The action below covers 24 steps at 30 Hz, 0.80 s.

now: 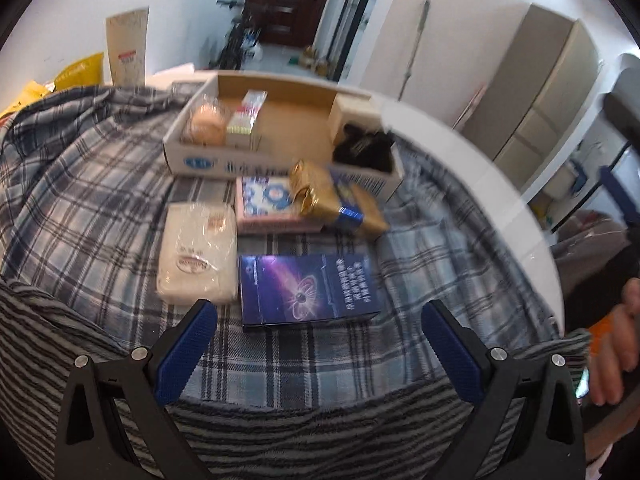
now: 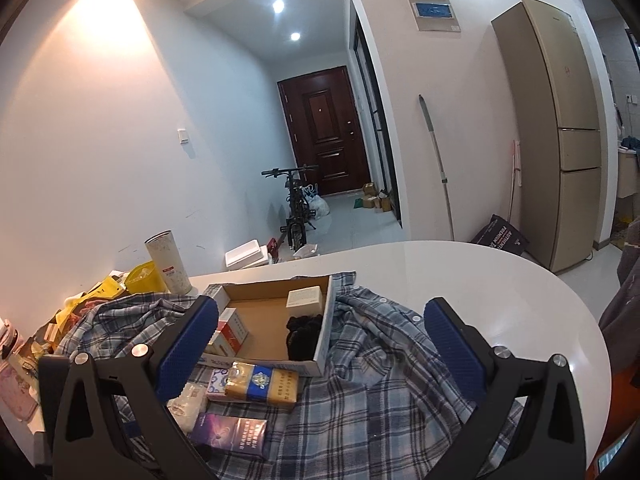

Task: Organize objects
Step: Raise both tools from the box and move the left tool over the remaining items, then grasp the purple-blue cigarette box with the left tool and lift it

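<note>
An open cardboard box lies on a plaid cloth and holds a round bun, a red-and-white packet, a small beige box and a black bundle. In front of it lie a gold-and-blue pack, a pink-edged blue box, a white wrapped package and a purple galaxy box. My left gripper is open and empty, just short of the purple box. My right gripper is open and empty, held above the cloth; the cardboard box, gold pack and purple box show between its fingers.
The white round table runs to the right with its curved edge near. A cylinder tube and yellow bags crowd the far left. A striped cloth covers the near edge. A fridge and a bicycle stand beyond.
</note>
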{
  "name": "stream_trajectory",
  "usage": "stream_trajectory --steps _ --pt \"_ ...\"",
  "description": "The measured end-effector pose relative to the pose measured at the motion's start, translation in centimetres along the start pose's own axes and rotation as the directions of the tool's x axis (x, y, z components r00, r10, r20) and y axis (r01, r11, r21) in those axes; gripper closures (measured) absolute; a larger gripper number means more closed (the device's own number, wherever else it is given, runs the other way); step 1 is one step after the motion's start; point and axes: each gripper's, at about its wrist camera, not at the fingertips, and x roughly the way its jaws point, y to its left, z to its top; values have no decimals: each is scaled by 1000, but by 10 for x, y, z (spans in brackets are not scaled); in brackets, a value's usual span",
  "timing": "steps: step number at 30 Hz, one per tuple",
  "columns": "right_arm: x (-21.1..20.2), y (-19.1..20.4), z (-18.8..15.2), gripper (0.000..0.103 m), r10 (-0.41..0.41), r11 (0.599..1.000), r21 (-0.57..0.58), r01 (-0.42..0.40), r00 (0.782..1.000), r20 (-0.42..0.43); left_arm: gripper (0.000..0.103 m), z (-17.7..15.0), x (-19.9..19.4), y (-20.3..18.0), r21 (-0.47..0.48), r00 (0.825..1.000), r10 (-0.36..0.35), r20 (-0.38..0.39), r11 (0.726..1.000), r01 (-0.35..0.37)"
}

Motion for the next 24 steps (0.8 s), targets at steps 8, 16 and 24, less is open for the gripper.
stream_trajectory --steps 8,16,24 --pt "4 -15 -8 0 -3 1000 11 4 1000 -23 0 -1 42 -1 -30 990 79 -116 996 -84" --pt "12 -30 -18 0 -34 999 7 34 998 -46 0 0 54 -8 -8 987 105 -122 994 -107" --pt "21 -32 -25 0 -23 1000 10 24 997 -76 0 4 60 -12 10 985 129 -117 992 -129"
